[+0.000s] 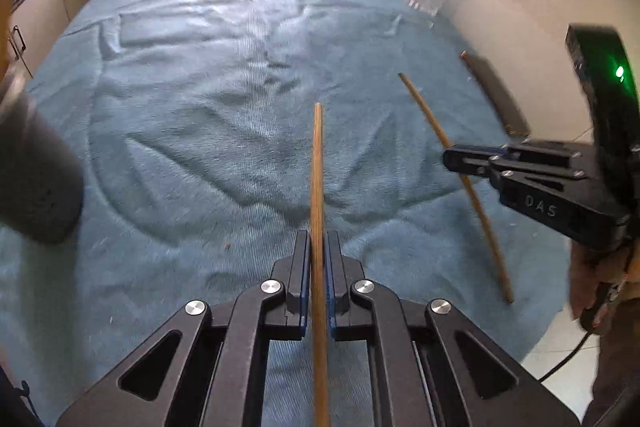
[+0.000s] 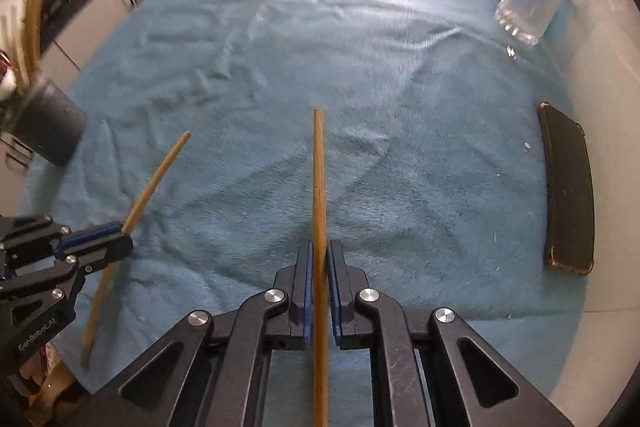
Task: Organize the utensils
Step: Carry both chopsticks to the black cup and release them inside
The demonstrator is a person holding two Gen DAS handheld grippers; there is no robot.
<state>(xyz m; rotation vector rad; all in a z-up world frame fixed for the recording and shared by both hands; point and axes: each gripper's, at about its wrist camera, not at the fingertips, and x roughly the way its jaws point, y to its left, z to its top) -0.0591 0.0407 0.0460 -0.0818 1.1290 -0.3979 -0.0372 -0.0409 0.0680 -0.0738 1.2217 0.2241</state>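
Dark holder's chopsticks (image 2: pixel 28 27) only in right wrist view

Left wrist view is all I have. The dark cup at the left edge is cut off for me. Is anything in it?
Observer: Yes. In the right wrist view the cup has several wooden sticks standing out of its top, though they are blurred.
Operator: Is the right gripper actually holding its chopstick? I only see it from the side.
Observer: Its own camera shows the right gripper with jaws closed on the chopstick, which points straight ahead.
Operator: And that dark strip near the wall?
Observer: It is a flat dark pad with worn, lighter edges, lying on the towel.
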